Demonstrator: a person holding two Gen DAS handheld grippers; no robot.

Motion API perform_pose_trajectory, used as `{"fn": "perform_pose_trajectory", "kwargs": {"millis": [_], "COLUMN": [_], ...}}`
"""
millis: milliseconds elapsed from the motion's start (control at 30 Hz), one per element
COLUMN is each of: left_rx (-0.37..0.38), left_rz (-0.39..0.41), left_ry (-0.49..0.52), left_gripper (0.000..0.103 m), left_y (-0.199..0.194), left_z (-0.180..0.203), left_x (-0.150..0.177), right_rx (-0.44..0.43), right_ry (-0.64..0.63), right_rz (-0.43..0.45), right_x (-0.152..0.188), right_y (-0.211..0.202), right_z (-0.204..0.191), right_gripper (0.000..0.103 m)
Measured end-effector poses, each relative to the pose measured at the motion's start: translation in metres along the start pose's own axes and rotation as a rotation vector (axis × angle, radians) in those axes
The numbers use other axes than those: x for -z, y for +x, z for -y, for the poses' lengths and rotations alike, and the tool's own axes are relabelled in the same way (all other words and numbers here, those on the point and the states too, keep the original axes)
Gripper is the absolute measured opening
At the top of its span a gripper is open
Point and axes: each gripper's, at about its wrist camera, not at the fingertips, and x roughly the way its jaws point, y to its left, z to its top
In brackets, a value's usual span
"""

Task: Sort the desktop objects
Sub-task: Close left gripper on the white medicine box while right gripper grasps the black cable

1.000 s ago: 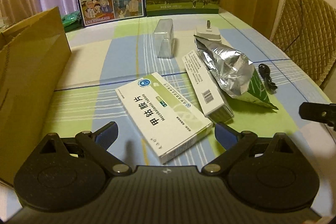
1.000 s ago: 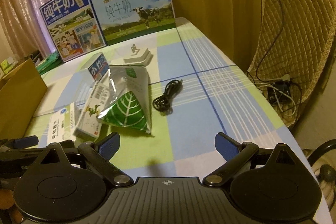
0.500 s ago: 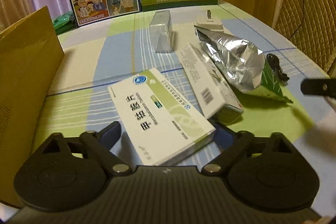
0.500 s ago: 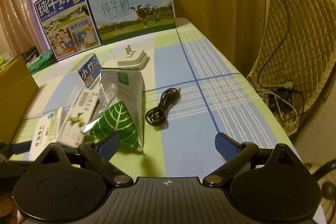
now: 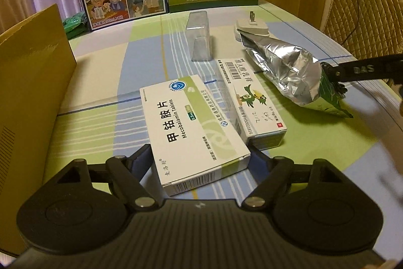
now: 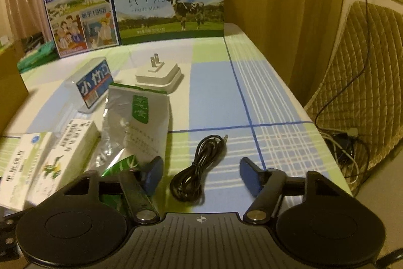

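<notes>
Sorting barely begun: every item on desk, none seen in cardboard box. Left hand-held gripper spread wide, flanking tablet box, not yet clamped. Right hand-held gripper spread over black cable, empty. Ointment box, foil bag, charger, tissue pack remain.

Dim, warm yellowish indoor light; fisheye bending at edges, dark corner vignetting, slight blur

Right tongs spread wide around a coiled black cable on the checked tablecloth
</notes>
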Motion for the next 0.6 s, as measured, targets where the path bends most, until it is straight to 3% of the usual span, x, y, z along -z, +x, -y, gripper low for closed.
{"fn": "perform_pose_trajectory", "kwargs": {"millis": [167, 267, 600], "left_rx": [0.000, 0.001, 0.000], "left_rz": [0.001, -0.001, -0.025], "left_ry": [0.001, 0.001, -0.020], "left_gripper": [0.078, 0.077, 0.075], "left_y": [0.000, 0.000, -0.033], "left_z": [0.000, 0.000, -0.001], "left_x": [0.000, 0.000, 0.026], "right_rx": [0.018, 0.032, -0.009], "right_ry": [-0.061, -0.086, -0.013], "right_rz": [-0.022, -0.024, -0.067], "right_x": [0.004, 0.007, 0.061], "right_y": [0.011, 0.006, -0.066], "right_z": [-0.008, -0.014, -0.020], "right_gripper": [0.040, 0.009, 0.008]}}
